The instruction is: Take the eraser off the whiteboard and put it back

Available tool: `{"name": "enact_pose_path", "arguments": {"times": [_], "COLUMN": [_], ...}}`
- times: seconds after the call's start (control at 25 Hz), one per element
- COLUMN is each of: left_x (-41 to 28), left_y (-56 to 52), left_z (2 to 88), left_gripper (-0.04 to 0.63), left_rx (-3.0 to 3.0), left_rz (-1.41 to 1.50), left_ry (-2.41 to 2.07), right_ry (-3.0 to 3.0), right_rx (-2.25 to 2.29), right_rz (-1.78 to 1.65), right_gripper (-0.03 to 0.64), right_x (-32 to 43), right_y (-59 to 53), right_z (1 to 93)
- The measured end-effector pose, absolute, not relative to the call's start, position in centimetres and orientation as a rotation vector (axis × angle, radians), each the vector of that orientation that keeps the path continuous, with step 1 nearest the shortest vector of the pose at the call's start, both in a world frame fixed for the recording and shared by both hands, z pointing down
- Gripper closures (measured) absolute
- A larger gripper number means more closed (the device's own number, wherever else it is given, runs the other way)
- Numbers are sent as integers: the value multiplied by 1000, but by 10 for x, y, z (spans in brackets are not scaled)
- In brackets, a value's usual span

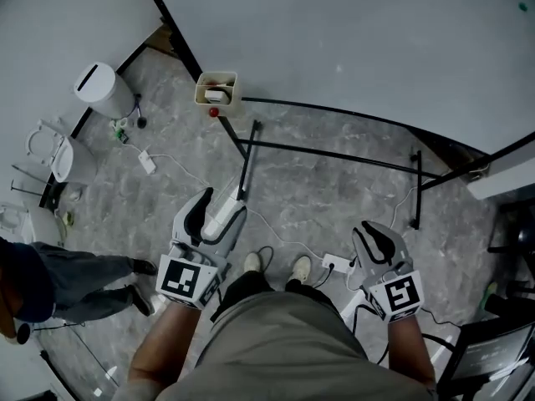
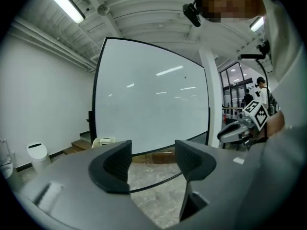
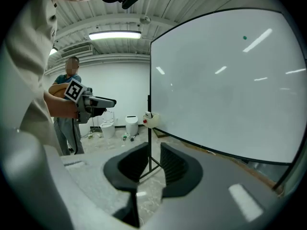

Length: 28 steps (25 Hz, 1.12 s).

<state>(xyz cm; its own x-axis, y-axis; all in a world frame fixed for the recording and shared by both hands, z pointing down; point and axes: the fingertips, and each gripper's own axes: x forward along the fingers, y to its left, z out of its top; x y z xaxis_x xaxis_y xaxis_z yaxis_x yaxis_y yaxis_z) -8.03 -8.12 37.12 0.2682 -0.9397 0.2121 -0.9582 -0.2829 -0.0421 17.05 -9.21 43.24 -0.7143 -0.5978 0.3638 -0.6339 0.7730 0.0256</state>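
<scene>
Even indoor light, strong fisheye warp in both gripper views.
Overhead fluorescent tubes (image 2: 62, 3) light the room evenly, and the glossy whiteboard (image 2: 148, 95) mirrors them as pale streaks without harsh glare. The head view is dimmer and greyish, with only soft, faint shadows on the marbled floor (image 1: 318, 190). Both gripper views bow straight lines, curving the board's dark frame, and fall off to black at the corners. Surfaces closest to the lenses look soft.

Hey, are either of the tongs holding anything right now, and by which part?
Nothing is held. The left tongs stand wide apart and empty; the right tongs show a narrow empty gap.
</scene>
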Motion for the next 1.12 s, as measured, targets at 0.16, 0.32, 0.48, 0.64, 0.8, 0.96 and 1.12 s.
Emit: {"name": "enact_pose_path", "arguments": {"times": [0.16,0.32,0.48,0.64,0.8,0.96,1.12], "left_x": [-55,-44,-58,-81,-103,-118,-124], "left_y": [-48,-15,24,87,131,174,214], "left_z": [366,354,342,343,353,359,362], "left_gripper": [308,308,319,330,330,335,350], "left_rx": [2501,2570,2619,2641,2620,2620,2630], "left_rz": [293,234,148,94,130,160,143], "left_ry": [-1732,-1645,-1603,-1560,-1493,-1446,-1435], "right_ry": [-2625,-2617,-2610,-2600,-2610,-2614,-2609], "right_rx": [958,966,977,995,1015,1021,1015], "right_rz": [119,91,67,14,9,-7,-5], "right_gripper": [549,549,549,549,549,549,549], "right_x": [169,158,136,107,77,57,49], "right_y": [-73,-44,-11,45,85,131,175], "right_z": [424,414,406,401,387,378,377]}}
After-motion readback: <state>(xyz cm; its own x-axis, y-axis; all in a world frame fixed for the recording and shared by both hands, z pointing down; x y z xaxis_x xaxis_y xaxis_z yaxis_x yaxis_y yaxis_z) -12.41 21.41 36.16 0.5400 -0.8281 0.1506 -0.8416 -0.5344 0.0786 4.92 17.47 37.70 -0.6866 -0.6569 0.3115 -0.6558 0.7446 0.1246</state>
